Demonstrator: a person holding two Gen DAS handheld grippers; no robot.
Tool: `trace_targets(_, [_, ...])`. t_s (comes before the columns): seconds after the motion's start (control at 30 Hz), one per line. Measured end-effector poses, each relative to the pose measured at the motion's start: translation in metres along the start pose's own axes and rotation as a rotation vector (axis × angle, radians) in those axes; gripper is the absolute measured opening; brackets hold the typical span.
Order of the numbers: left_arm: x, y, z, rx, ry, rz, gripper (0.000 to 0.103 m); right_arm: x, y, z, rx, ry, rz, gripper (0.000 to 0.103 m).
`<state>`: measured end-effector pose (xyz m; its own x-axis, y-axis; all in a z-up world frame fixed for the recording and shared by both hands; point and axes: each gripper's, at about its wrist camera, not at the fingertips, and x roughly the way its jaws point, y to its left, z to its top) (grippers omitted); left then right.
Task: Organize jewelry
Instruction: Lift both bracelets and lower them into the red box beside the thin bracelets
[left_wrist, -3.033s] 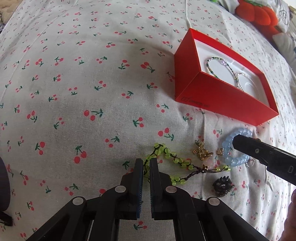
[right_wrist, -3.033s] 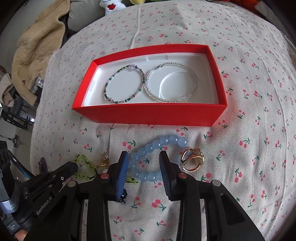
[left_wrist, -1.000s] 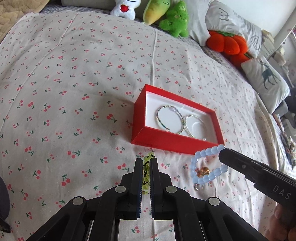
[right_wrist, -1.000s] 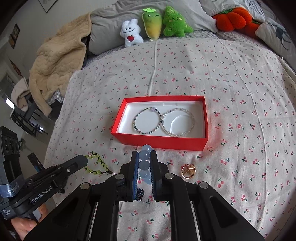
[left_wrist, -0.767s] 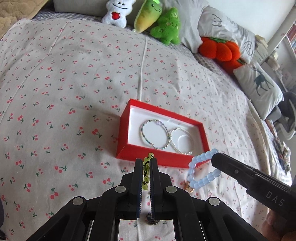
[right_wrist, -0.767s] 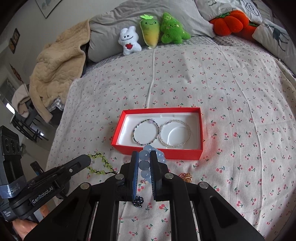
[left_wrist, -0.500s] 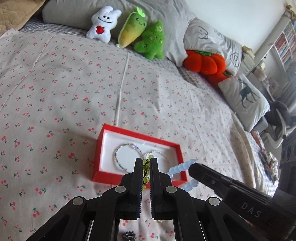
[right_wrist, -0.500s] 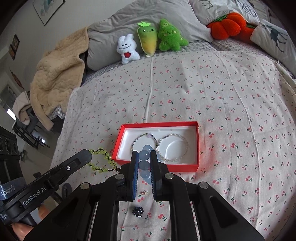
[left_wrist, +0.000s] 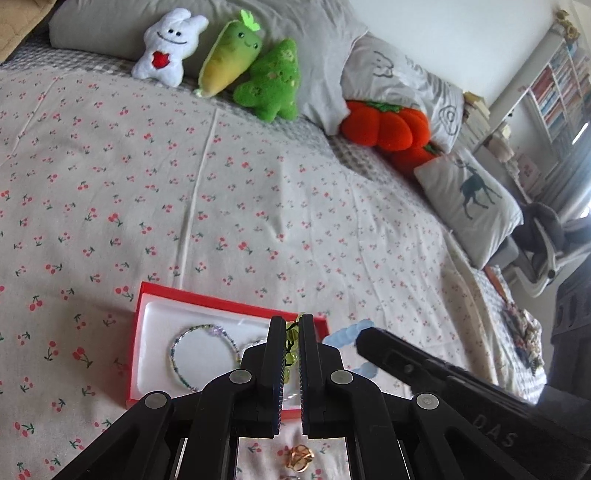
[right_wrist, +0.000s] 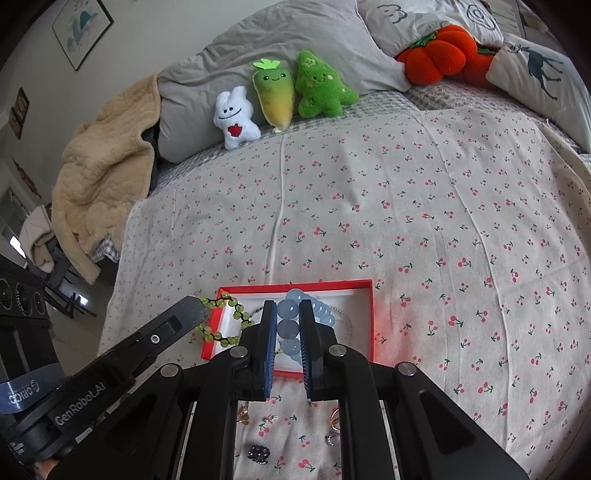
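Jewelry: 2 bracelets (left_wrist: 201, 350) lie in my red box (left_wrist: 135, 354); my left gripper (left_wrist: 291, 345) clamps green beads (right_wrist: 221, 321), right gripper (right_wrist: 288, 325) blue beads (right_wrist: 288, 308); small trinkets (right_wrist: 258, 452) remain.

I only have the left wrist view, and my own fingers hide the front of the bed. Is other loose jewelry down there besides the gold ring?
Observer: Yes. A dark beaded cluster lies on the sheet nearest you.
Operator: How does the right gripper hold the blue bracelet?
Observer: The right gripper pinches the blue bracelet by a few beads.
Operator: And my green strand?
Observer: From the left gripper, the green bracelet dangles in a loop over the red box left edge.
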<state>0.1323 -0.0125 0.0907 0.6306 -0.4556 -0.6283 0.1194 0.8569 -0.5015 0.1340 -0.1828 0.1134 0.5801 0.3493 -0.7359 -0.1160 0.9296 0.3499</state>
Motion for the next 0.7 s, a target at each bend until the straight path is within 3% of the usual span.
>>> trace_targets(0.23, [0.037,0.031,-0.013,-0.026,0.100,0.159,0.001,0.024,-0.003,-0.001,0.000,0.041,-0.005,0.013])
trace_targets(0.47, [0.043,0.040,-0.020,-0.009,0.123,0.236,0.001,0.040,0.009,-0.004,-0.021,0.071,0.086,0.013])
trace_targets(0.7, [0.049,0.045,-0.021,0.000,0.135,0.269,0.001,0.054,-0.011,-0.007,-0.037,0.085,-0.041,0.013])
